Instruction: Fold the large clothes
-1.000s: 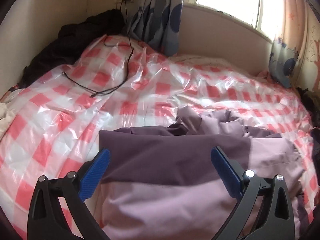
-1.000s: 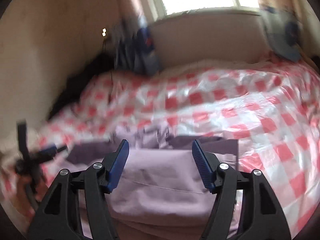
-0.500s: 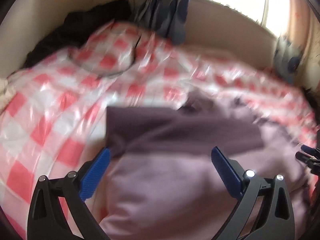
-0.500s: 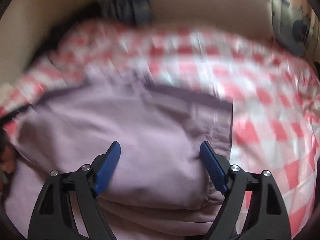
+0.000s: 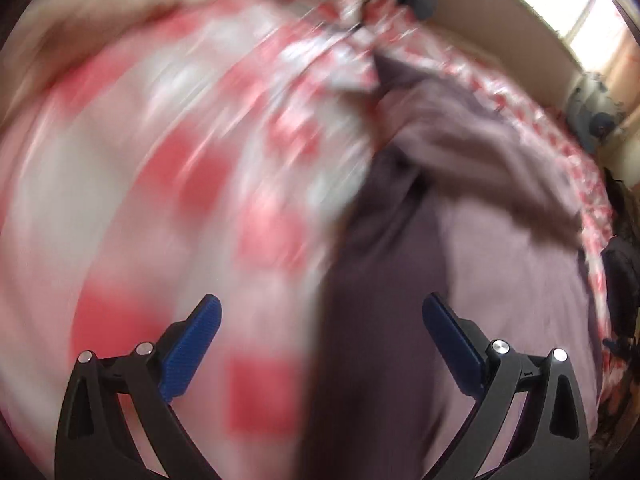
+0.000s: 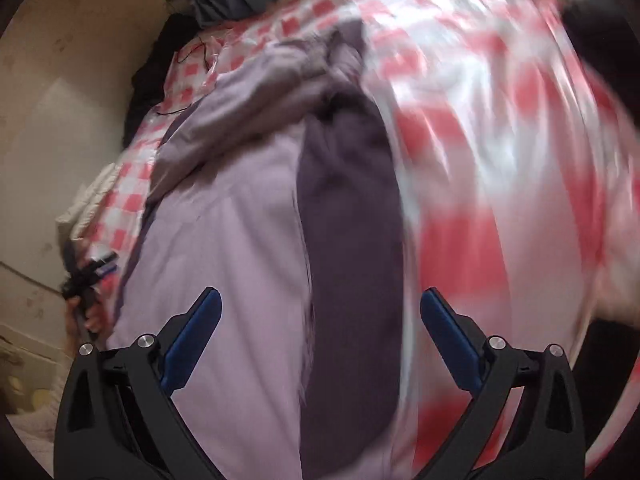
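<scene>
Heavy motion blur, bright window (image 5: 596,20) glare

We see open checked bed cover (image 5: 132,208) left of the purple garment (image 6: 248,240); a wall (image 6: 60,80) and dark clothes (image 6: 156,68) close off the bed's far side.

- left gripper (image 5: 320,322): black skeletal frame, triangular cut-outs, two silver screws per arm, ribbed blue pads (image 5: 192,346)
- right gripper (image 6: 320,314): identical black frame, silver screws, blue pads (image 6: 192,340)
</scene>
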